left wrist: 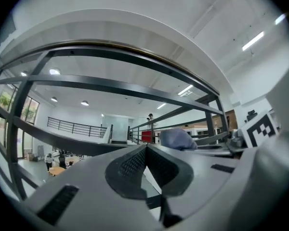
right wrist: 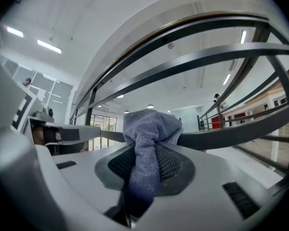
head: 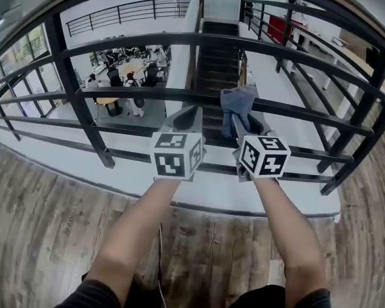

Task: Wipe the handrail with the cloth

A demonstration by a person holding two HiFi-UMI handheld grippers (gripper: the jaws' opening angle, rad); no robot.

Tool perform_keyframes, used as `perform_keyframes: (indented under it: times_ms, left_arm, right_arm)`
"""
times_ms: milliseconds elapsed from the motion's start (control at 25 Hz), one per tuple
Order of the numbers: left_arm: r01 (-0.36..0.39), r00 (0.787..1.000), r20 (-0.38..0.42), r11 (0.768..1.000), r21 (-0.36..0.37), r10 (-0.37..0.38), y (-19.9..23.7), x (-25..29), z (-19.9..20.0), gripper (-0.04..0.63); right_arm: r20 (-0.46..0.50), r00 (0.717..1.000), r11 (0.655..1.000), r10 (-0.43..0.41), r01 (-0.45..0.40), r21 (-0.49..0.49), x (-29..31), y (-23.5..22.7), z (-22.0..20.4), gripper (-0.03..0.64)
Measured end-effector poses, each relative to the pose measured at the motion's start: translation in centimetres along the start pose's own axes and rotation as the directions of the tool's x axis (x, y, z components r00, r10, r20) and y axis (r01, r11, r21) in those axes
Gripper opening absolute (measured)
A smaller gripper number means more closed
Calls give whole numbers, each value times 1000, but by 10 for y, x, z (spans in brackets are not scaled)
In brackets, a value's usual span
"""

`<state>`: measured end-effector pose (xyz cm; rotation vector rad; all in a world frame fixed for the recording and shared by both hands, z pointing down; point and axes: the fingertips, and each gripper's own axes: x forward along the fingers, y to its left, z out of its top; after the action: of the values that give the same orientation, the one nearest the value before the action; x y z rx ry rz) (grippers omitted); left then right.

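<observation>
two grippers are working side by side at the railing. the right gripper (head: 242,126) is clamping its jaws on the grey-blue cloth (head: 239,101), and the cloth's bunched top is sitting right against a dark middle bar (head: 308,111), below the broad handrail (right wrist: 144,37) that is arching overhead. just to its left, the left gripper (head: 187,115) is showing its jaws pressed together with nothing between them, pointing at the same bar. beyond the bars, a staircase (head: 218,50) is dropping away to a lower floor.
</observation>
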<state>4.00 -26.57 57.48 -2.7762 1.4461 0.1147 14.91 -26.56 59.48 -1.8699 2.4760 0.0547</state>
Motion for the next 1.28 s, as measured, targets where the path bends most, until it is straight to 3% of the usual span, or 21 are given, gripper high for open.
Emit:
perform_keyframes:
  times_ms: [160, 320, 520, 640, 920, 1120, 1280]
  left_arm:
    - [-111, 994, -8, 994, 24, 111, 77, -29, -20, -2]
    - [-233, 972, -16, 970, 67, 235, 162, -70, -30, -2]
    - [-311, 948, -33, 944, 112, 316, 255, -109, -48, -2]
    - [-364, 928, -59, 929, 66, 368, 303, -131, -61, -2]
    - [-419, 900, -105, 907, 50, 422, 395, -163, -101, -2]
    - [-439, 888, -117, 895, 76, 445, 438, -170, -118, -2]
    - [-469, 869, -155, 882, 46, 470, 458, -175, -131, -2]
  right_arm:
    - [-49, 996, 997, 78, -77, 16, 52, 85, -30, 98]
    - [-105, 985, 991, 134, -132, 26, 92, 161, -55, 98]
    - [-161, 973, 986, 164, -160, 42, 146, 236, -80, 98]
    - [-204, 962, 983, 182, -175, 52, 175, 277, -97, 98]
    - [-299, 942, 985, 153, -170, -32, 248, 356, -132, 98]
    - [-360, 926, 991, 116, -133, -21, 291, 393, -156, 98]
    - [-407, 906, 989, 115, -142, -36, 312, 428, -163, 97]
